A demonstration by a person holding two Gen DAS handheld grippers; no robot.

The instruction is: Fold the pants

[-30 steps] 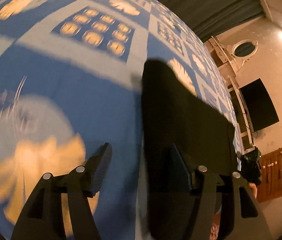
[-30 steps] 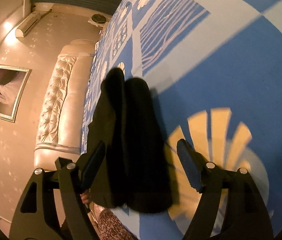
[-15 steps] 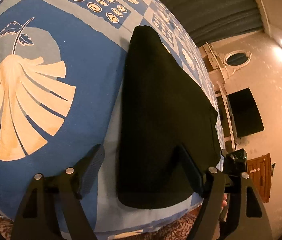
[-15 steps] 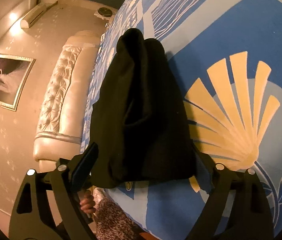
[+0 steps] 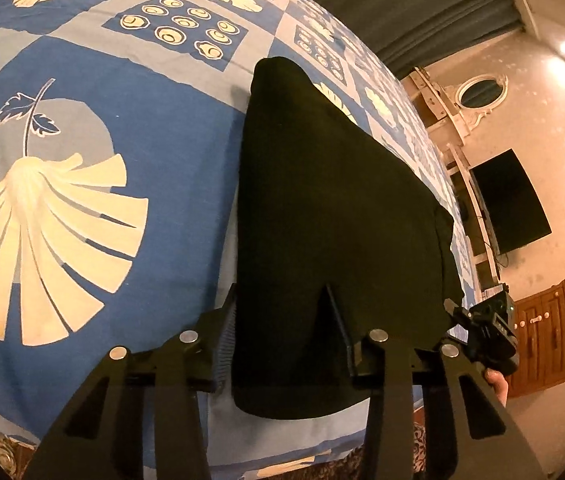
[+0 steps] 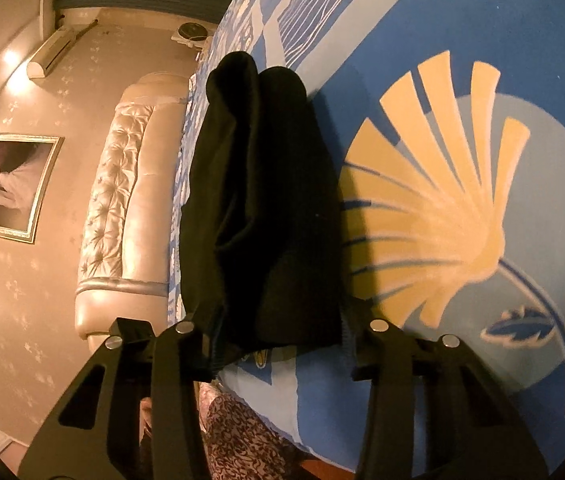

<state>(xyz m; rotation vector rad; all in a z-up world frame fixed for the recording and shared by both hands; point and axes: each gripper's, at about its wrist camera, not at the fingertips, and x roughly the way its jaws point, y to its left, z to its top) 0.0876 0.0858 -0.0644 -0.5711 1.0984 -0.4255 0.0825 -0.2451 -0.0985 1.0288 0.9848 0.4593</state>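
Black pants (image 5: 322, 200), folded into a long stack, lie on the blue shell-patterned bedspread (image 5: 122, 168) with their near end at the bed's edge. My left gripper (image 5: 278, 308) is over the near left corner of that end. Its jaws are closing and the pads press the fabric between them. In the right wrist view the pants (image 6: 258, 180) show two rounded layers. My right gripper (image 6: 274, 332) is closing on the near end there. One finger is half hidden under the cloth. The right gripper's body (image 5: 490, 328) shows at the pants' far corner in the left wrist view.
A padded headboard (image 6: 122, 200), a framed picture (image 6: 6, 184) and an air conditioner (image 6: 50, 54) are left of the bed. A dark TV (image 5: 510, 200), a wooden cabinet (image 5: 542, 332) and an oval mirror (image 5: 480, 90) stand to the right. Patterned carpet (image 6: 242, 440) lies below the bed's edge.
Both grippers came in over the near end of the pants, and their jaws narrowed from wide open onto the fabric. The pants now fill the gap between the fingers.
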